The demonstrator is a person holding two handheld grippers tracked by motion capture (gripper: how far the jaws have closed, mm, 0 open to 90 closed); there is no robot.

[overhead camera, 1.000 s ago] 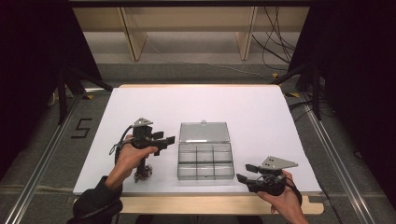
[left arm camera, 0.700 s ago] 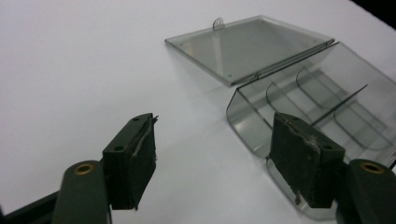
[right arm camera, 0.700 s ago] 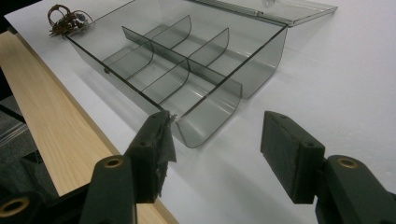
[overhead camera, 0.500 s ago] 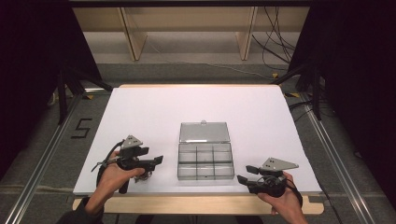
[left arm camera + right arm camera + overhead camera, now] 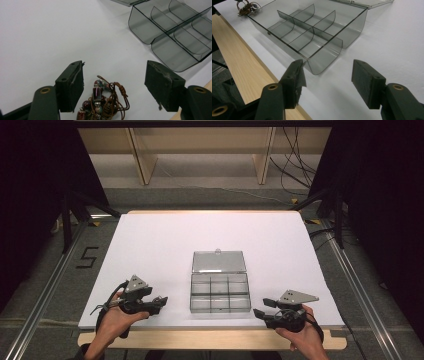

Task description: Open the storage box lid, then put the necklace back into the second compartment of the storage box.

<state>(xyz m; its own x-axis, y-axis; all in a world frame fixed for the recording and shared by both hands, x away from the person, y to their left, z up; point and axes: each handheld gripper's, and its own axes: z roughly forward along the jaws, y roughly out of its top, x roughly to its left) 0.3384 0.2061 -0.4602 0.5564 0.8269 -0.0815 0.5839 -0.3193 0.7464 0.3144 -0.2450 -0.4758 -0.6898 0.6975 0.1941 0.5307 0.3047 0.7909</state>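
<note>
Left tongs (image 5: 115,82): hovering with jaws standing wide, gripping nothing.
Bead necklace (image 5: 105,102): lying bunched on the white worktop (image 5: 165,245) between the left tongs' jaws, touching neither.
Clear divided box (image 5: 220,292): sitting lid-open between the two tongs.
Right tongs (image 5: 327,80): gaping wide, pointing at the box's near corner.

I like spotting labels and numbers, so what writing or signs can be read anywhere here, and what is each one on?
"5": a dark numeral marked on the grey floor left of the white table.
The clear compartment box, the beaded cord bracelet, the left claw and the right claw carry no readable text.
</note>
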